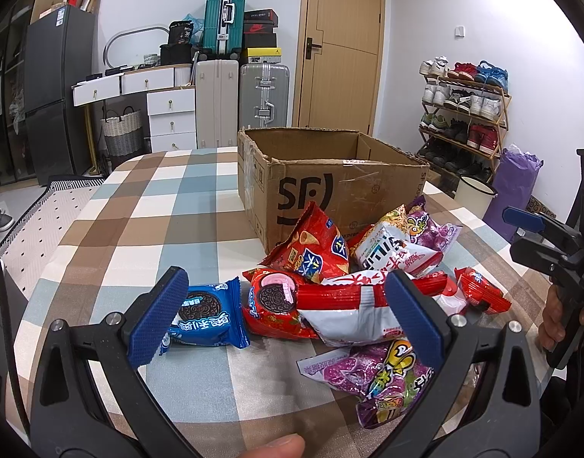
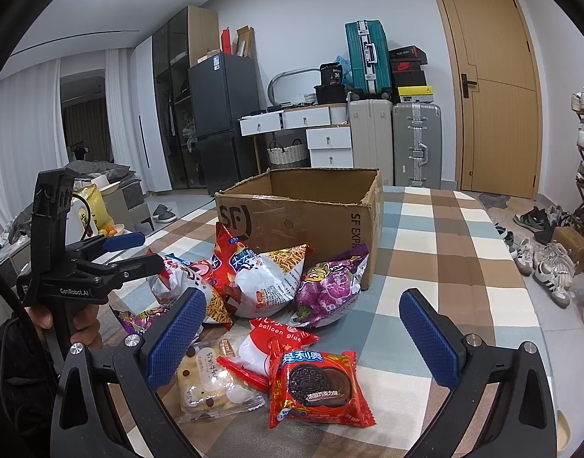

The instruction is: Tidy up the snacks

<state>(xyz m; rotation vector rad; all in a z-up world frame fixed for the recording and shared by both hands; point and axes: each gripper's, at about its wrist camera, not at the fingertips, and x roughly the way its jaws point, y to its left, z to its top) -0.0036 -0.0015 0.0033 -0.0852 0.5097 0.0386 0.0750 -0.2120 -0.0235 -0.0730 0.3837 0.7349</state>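
I am holding both the left gripper point(image 1: 286, 316) and the right gripper point(image 2: 303, 332) spread above the snacks point(image 1: 368, 267) heaped against the empty box point(image 1: 330, 187), ready for sorting.

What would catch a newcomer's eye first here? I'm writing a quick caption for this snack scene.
Probably the bright heap of snack bags on the checked tablecloth, piled against the front of the open SF cardboard box. Next, the blue Oreo pack lying apart at the heap's left edge, between the left gripper's open fingers.
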